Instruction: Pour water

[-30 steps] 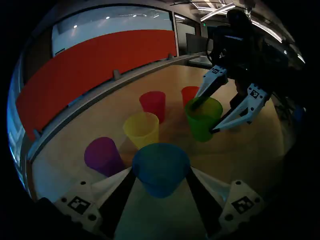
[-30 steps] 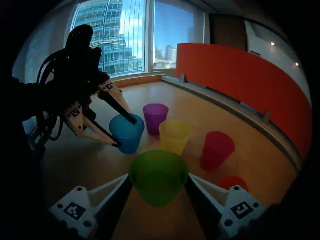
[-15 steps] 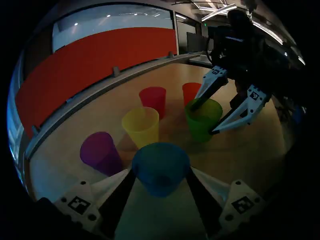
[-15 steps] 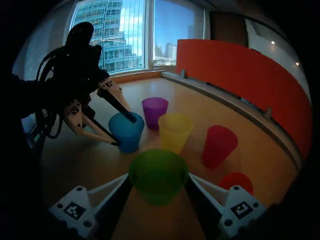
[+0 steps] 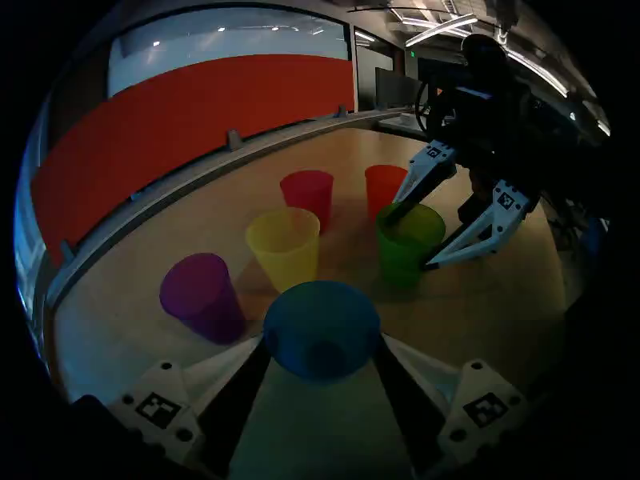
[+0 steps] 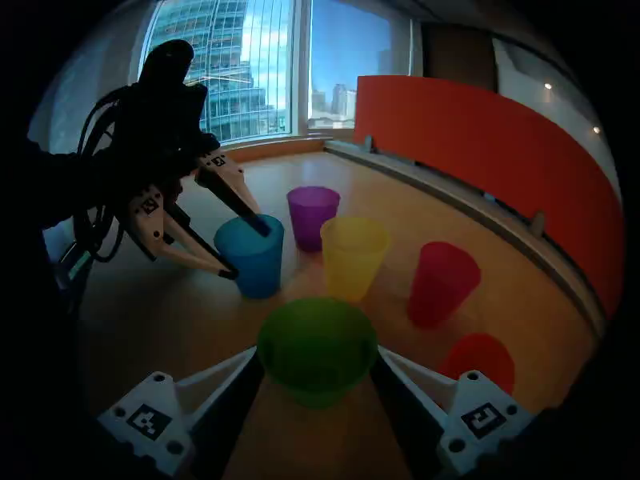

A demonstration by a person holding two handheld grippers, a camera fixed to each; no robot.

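Note:
My left gripper [image 5: 322, 346] is shut on a blue cup [image 5: 320, 316], held upright between its fingers. In the right gripper view that same gripper [image 6: 246, 253] grips the blue cup [image 6: 254, 264] just above the wooden table [image 6: 160, 320]. My right gripper [image 6: 317, 362] is shut on a green cup [image 6: 317, 340]. It also appears in the left gripper view, where the right gripper [image 5: 408, 240] clamps the green cup [image 5: 404, 258]. The two held cups face each other, apart. I cannot tell whether either holds water.
Between the held cups stand a yellow cup [image 5: 283, 246], a purple cup [image 5: 200, 296], a pink-red cup [image 5: 308, 196] and an orange-red cup [image 5: 384, 186]. An orange partition [image 5: 184, 120] runs along the table's far edge. Windows [image 6: 240, 72] lie behind the left hand.
Both grippers keep their cups. The blue cup has risen a little in the right gripper view. Each camera now looks slightly more down into its own cup.

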